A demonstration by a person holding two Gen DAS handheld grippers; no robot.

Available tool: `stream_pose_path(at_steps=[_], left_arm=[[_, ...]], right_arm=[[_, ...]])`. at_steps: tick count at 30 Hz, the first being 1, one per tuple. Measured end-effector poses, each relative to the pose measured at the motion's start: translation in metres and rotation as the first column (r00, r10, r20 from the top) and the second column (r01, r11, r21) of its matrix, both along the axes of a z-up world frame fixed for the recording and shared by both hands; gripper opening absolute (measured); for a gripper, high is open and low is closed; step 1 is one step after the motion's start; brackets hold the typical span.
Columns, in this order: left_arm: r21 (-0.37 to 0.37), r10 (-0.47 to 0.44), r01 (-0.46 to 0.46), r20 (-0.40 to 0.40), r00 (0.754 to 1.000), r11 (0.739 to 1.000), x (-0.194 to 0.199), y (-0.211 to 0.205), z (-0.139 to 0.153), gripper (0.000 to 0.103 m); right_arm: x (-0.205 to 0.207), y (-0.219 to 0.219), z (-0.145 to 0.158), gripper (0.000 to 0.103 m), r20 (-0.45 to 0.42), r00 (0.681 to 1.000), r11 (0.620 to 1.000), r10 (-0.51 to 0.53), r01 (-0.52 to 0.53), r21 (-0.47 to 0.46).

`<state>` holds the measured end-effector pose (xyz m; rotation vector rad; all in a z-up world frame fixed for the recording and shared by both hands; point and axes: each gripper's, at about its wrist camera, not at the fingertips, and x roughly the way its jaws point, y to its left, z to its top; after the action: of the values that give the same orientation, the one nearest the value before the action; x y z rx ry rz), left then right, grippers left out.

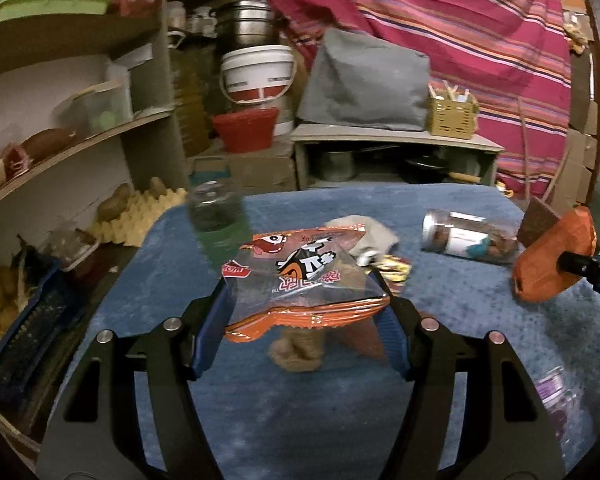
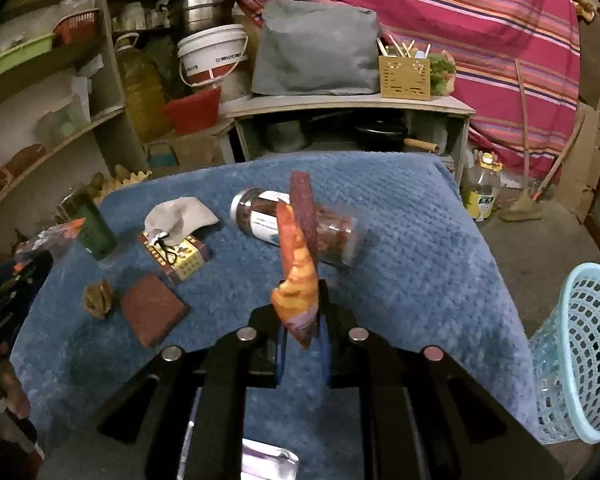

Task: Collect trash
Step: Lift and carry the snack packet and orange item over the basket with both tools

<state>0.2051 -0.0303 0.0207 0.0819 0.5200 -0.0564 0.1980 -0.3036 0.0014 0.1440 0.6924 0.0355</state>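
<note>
My left tool (image 1: 306, 300) clamps a clear orange-edged snack wrapper (image 1: 300, 280) above the blue-covered surface (image 2: 400, 240). My right tool (image 2: 302, 332) pinches a crumpled orange wrapper (image 2: 298, 276), lifted near the pale-blue basket (image 2: 580, 352).

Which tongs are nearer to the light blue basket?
Right. The right tongs, holding an orange wrapper, have the light blue basket just to their right. The left tongs sit farther left, gripping a noodle packet.
</note>
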Motion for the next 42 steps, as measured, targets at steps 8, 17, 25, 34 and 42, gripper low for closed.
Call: stream_pose_path(at_steps=[8,17,25,34,42], left_arm=[[0.026,-0.051,0.052,-0.015,0.999,0.998,0.004,-0.039,-0.008,0.065],[0.042,-0.075,0.077,-0.044,0.996,0.996,0.010,-0.058,-0.019,0.065],[0.053,-0.079,0.081,-0.046,0.996,0.995,0.010,-0.063,-0.020,0.065],[0.046,-0.108,0.109,-0.026,0.994,0.993,0.003,-0.069,-0.014,0.065],[0.035,-0.148,0.148,-0.009,0.989,0.988,-0.008,-0.093,0.004,0.065]], right_arm=[[0.005,-0.054,-0.034,0.016,-0.122,0.988,0.995,-0.097,0.093,-0.038],[-0.005,-0.082,-0.042,0.065,-0.123,0.980,0.984,-0.156,0.144,-0.102],[0.000,-0.058,-0.055,0.028,-0.177,0.977,0.977,-0.123,0.088,-0.192],[-0.023,-0.070,-0.024,0.011,-0.055,0.996,0.997,-0.075,0.073,-0.038],[-0.054,-0.116,0.013,0.007,0.115,0.982,0.989,-0.148,0.146,0.032]])
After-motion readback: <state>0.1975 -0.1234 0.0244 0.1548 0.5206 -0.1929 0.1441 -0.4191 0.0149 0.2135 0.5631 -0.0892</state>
